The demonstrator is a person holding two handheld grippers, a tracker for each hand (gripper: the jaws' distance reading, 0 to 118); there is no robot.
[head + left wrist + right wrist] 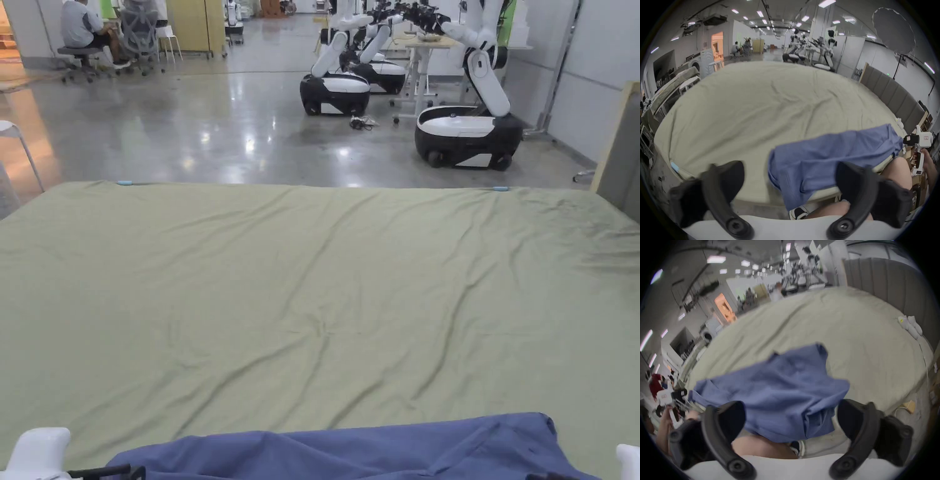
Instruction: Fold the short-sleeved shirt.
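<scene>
A blue short-sleeved shirt [350,450] lies crumpled along the near edge of a bed covered by a pale green sheet [312,281]. Part of the shirt [826,162] hangs over the bed's edge. My left gripper [790,168] hovers at the shirt's left end with its jaws wide apart and nothing between them; its white body [37,453] pokes in at the bottom left of the head view. My right gripper [791,407] is open too, above the shirt's [778,394] right part. A hand holds that gripper [916,141] at the shirt's right end.
Several white wheeled robots [465,134] stand on the shiny floor beyond the bed. A grey padded headboard [893,95] runs along the bed's right side, with small white items [909,326] near it. A person [81,28] sits far back left. My bare legs [896,172] are against the near edge.
</scene>
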